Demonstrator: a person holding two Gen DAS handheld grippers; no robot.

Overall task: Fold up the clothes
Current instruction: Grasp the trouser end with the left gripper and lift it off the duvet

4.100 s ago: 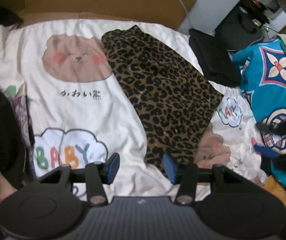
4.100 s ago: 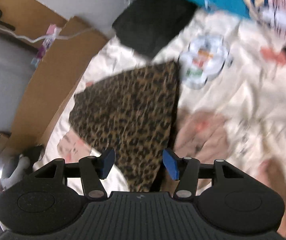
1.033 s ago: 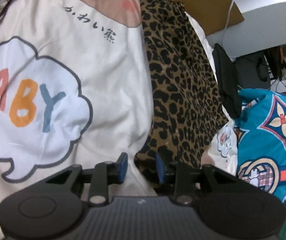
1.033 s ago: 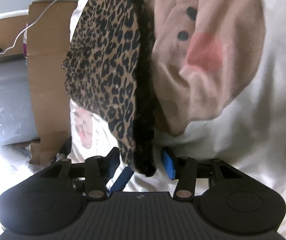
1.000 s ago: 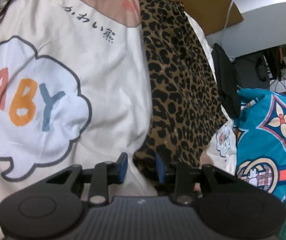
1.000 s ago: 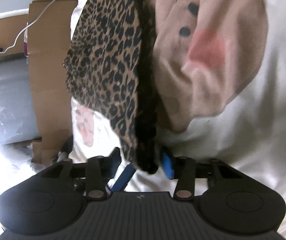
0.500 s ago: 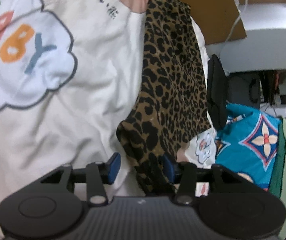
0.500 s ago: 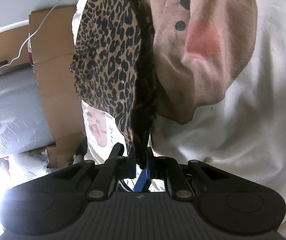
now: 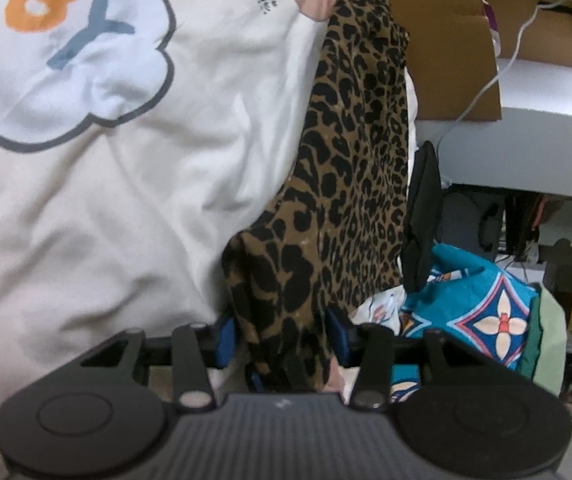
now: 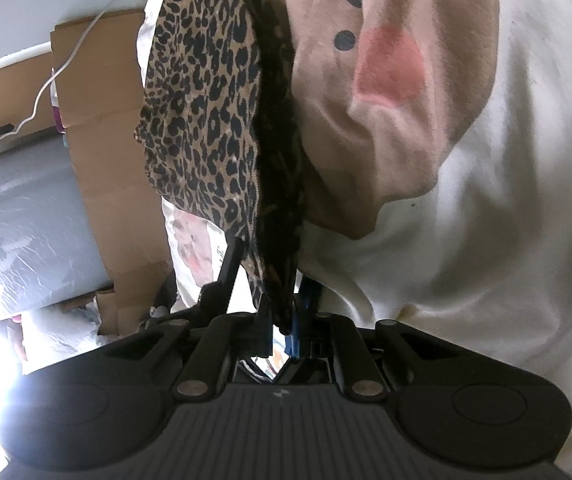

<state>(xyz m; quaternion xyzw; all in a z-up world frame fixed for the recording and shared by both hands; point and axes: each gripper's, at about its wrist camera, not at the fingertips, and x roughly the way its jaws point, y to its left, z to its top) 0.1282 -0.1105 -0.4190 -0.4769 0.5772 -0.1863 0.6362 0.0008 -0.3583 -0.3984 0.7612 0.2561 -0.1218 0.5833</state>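
Observation:
A leopard-print garment (image 9: pixel 350 168) lies in a long strip on the white cartoon bed sheet (image 9: pixel 105 160). Its near end is bunched up between the blue pads of my left gripper (image 9: pixel 281 336), whose jaws are closing around the cloth without squeezing it flat. In the right wrist view the same garment (image 10: pixel 205 112) hangs as a doubled edge over the sheet's brown bear print (image 10: pixel 386 100). My right gripper (image 10: pixel 279 328) is shut on its lower corner. A black finger (image 10: pixel 229 264) of the other gripper pokes in just left of that corner.
Brown cardboard (image 9: pixel 446 40) and a white cable (image 9: pixel 486 84) stand beyond the garment. A black garment (image 9: pixel 422 216) and a teal patterned cloth (image 9: pixel 478 308) lie to its right. Cardboard (image 10: pixel 97 128) and a grey plastic-wrapped surface (image 10: pixel 17 220) flank the bed.
My left gripper sank and rolled, its jaws widened, and the garment's near end now sits between them. My right gripper closed from open onto the garment's corner and stayed put.

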